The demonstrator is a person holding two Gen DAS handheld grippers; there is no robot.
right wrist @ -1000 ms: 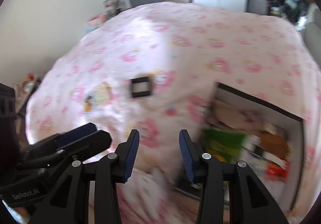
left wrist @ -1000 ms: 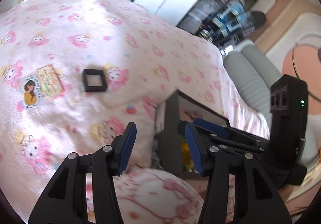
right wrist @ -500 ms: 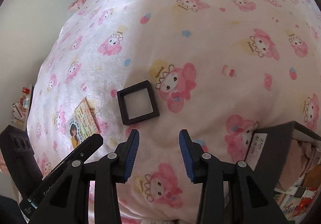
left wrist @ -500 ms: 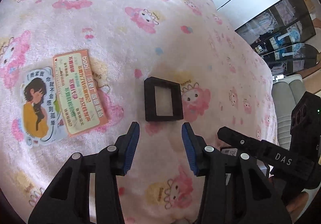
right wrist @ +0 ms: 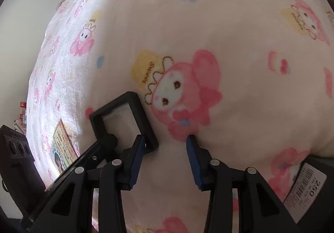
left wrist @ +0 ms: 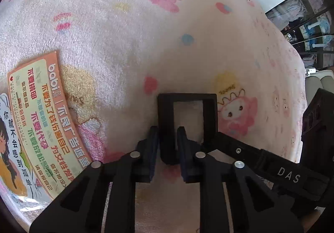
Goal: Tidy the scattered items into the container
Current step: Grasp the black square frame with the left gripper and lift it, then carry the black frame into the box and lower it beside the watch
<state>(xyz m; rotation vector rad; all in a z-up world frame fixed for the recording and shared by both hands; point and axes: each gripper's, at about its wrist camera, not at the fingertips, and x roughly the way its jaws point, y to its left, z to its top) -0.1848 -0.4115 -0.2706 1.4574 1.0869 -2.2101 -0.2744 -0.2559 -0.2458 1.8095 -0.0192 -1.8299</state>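
Here the black frame (left wrist: 186,107) lies on the pink blanket (left wrist: 125,45), its left side pinched by the left claw (left wrist: 167,139), which has just been closing. Right claw (right wrist: 165,143) gapes empty at the frame's 4 o'clock; card (left wrist: 43,120) at its 9.

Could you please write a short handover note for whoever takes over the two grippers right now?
Left gripper: jaws have just been closing, now clamped on the near side bar of the black frame, which lies on the blanket.
Right gripper: open, empty, tips at the blanket beside the frame's right edge.
Card: flat on the blanket, left of the frame.
Container: only a labelled corner shows, at the right.
Done: frame gripped.
Left: lift frame into container, then the card.
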